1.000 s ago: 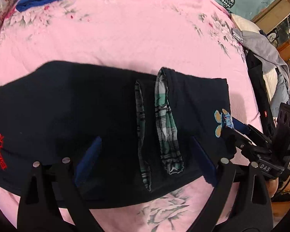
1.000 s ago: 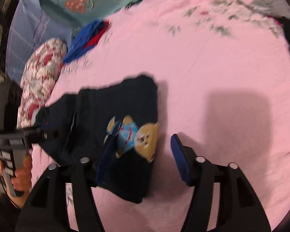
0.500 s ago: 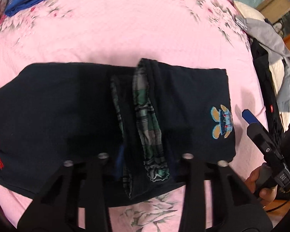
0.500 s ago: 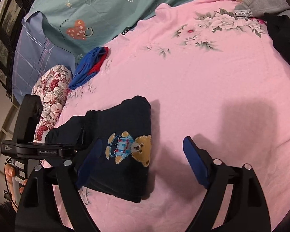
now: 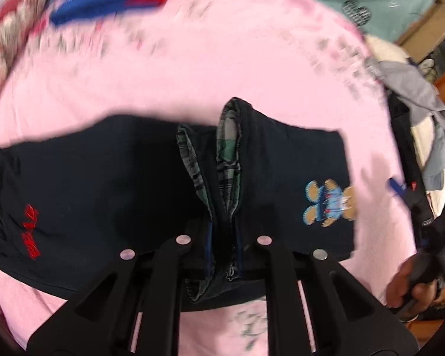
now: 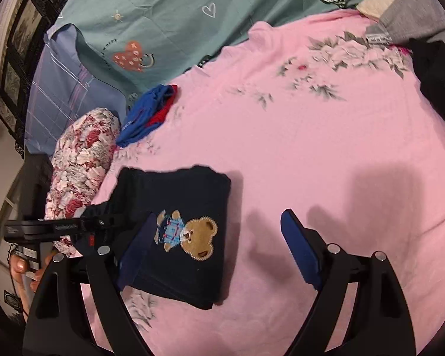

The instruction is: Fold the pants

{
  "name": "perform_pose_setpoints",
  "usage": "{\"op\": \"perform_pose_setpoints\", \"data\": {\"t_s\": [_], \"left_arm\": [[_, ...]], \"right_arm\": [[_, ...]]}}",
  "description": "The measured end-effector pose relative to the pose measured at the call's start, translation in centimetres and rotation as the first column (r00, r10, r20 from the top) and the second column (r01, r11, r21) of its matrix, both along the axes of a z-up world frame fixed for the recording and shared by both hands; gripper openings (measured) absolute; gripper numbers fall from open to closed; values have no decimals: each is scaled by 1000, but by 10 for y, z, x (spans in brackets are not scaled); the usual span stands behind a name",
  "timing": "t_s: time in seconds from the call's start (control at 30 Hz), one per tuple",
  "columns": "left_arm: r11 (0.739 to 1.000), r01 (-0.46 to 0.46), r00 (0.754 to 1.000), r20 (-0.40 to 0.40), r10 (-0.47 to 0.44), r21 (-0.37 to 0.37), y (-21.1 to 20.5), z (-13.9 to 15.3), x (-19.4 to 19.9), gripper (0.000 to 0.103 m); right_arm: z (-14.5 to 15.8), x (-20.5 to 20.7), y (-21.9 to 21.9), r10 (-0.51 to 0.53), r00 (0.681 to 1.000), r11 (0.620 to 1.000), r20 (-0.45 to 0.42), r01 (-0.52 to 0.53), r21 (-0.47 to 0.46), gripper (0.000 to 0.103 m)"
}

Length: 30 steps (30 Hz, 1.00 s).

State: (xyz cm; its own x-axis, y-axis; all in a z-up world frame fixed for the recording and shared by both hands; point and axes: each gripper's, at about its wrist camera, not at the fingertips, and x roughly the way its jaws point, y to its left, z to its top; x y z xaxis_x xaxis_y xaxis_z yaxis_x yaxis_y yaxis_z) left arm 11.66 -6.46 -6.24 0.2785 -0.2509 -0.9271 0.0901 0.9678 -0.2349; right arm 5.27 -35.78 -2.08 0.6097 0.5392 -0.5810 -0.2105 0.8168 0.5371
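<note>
In the left wrist view, the left gripper (image 5: pixel 224 252) is pointing steeply down, and its jaws have just been closing. They are now pinching the plaid-lined waistband (image 5: pixel 227 178) of the dark navy pants (image 5: pixel 109 178) between the two blue pads, at the near edge of the garment. The pants are lying across the pink floral bedsheet (image 5: pixel 192 68), partly folded, with the waistband standing up as a ridge in the middle. On the left part of the pants red embroidered letters (image 5: pixel 29 231) are showing, and on the right part a teddy bear patch (image 5: pixel 329 204) is showing. To the right, a person's hand (image 5: pixel 409 284) is holding the handle of the right gripper (image 5: pixel 400 190), which is staying apart from the cloth.

In the right wrist view, the right gripper (image 6: pixel 222 249) is standing wide open and is holding nothing. Its left blue pad (image 6: pixel 136 249) is hovering over the folded part of the pants, just beside the bear patch, and its right pad (image 6: pixel 299 249) is above the bare sheet.

Farther away, a blue and red garment (image 6: pixel 151 112) is lying on the sheet, near a red floral pillow (image 6: pixel 80 160). Behind them a teal cover with hearts (image 6: pixel 192 14) is spreading. At the far right, a grey garment (image 6: pixel 412 14) and a black one (image 6: pixel 439 77) are lying at the edge of the sheet.
</note>
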Motion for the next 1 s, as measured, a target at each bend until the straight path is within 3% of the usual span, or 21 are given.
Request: {"op": "perform_pose_setpoints", "data": {"t_s": [0.03,0.07,0.13,0.2,0.3,0.33,0.4,0.43,0.5,0.63,0.7,0.73,0.8,0.87,0.93,0.97,1.0], "left_arm": [[1000,-9,1000,-28,9,2,4,-12,2,14],[999,-23,999,-24,23,-24,10,-19,2,15],[999,-24,1000,-15,24,-34,13,-16,-1,20],[999,-27,1000,-10,27,-18,18,-10,-3,33],[999,-39,999,16,40,-15,27,-1,-8,48],[999,-49,998,25,49,-18,30,2,-9,52],[997,-66,997,47,68,-42,36,9,-12,60],[997,-61,997,53,64,-49,33,13,-14,62],[997,-42,997,66,46,-61,31,15,-13,71],[999,-21,999,25,22,-35,23,-3,-3,72],[999,-33,999,2,33,-14,19,-17,3,71],[999,-33,999,13,33,-7,17,-18,3,71],[1000,-19,1000,24,19,5,14,-11,-3,71],[999,-11,999,30,12,-35,15,-4,-8,72],[999,-30,998,52,31,-15,18,-4,-10,77],[999,-48,997,59,47,16,20,-6,-9,78],[997,-59,997,46,57,44,22,-12,-7,78]], "right_arm": [[3,5,5,13,1000,1000,2,-13,8,77],[3,5,5,13,1000,1000,2,-13,8,63],[3,21,18,38,999,999,-37,-38,10,48],[0,40,35,82,994,997,-68,-82,-1,34],[-21,77,59,145,974,988,-177,-151,-19,28],[-30,84,62,129,970,988,-206,-142,-53,14],[-41,93,63,108,973,990,-203,-123,-67,13],[-39,92,62,110,973,991,-204,-123,-55,18],[-26,79,51,127,973,992,-190,-123,34,19],[-10,31,30,170,973,983,-156,-156,102,19],[-29,11,34,211,951,977,-227,-196,86,18],[-46,5,39,207,936,978,-285,-206,33,13],[-56,-4,37,180,947,983,-266,-184,9,14],[-42,-7,35,167,955,986,-247,-167,23,18],[-22,-11,37,186,970,982,-155,-180,54,28],[-15,-11,41,187,975,982,-118,-183,45,41],[-16,-9,44,179,977,984,-115,-178,23,47]]}}
